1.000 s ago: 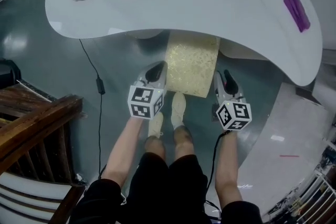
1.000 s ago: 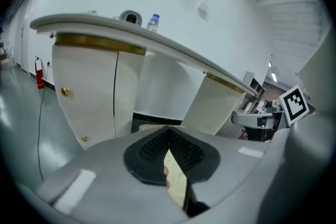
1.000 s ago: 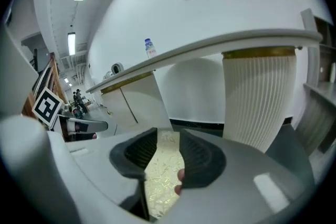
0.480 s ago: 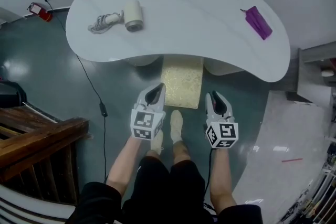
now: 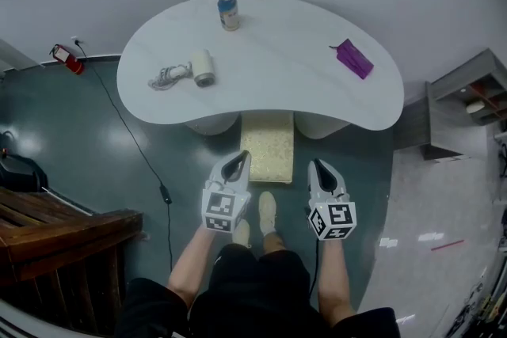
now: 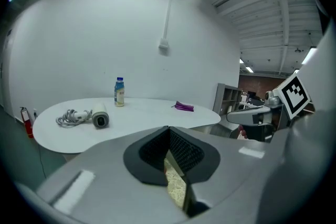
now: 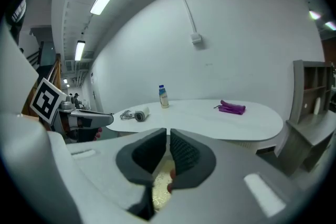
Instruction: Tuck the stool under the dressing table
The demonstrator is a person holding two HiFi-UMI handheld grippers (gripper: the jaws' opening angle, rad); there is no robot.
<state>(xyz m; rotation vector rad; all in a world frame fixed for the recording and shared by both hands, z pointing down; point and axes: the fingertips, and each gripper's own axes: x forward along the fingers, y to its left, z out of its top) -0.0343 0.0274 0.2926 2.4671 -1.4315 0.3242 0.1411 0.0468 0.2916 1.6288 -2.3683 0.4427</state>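
The stool (image 5: 267, 156), a gold-patterned cushion, stands on the floor with its far end under the white kidney-shaped dressing table (image 5: 269, 67). My left gripper (image 5: 236, 162) hangs above the stool's near left corner, shut and empty. In the left gripper view its pads (image 6: 169, 129) meet, with the stool (image 6: 176, 186) seen below them. My right gripper (image 5: 320, 168) is held off the stool's right side. Its jaws (image 7: 168, 132) are closing with a thin gap and nothing between them. Neither gripper touches the stool.
A hair dryer (image 5: 194, 69) with its cord, a bottle (image 5: 228, 9) and a purple item (image 5: 352, 58) lie on the table. A black cable (image 5: 142, 154) runs over the floor at left. Dark wooden furniture (image 5: 55, 233) stands at lower left, a grey shelf (image 5: 467, 103) at right. The person's feet (image 5: 267, 210) are just behind the stool.
Both grippers have risen from beside the stool's sides and now sit nearer the person. The head view has pulled back, so the whole table shows. The right jaws have narrowed.
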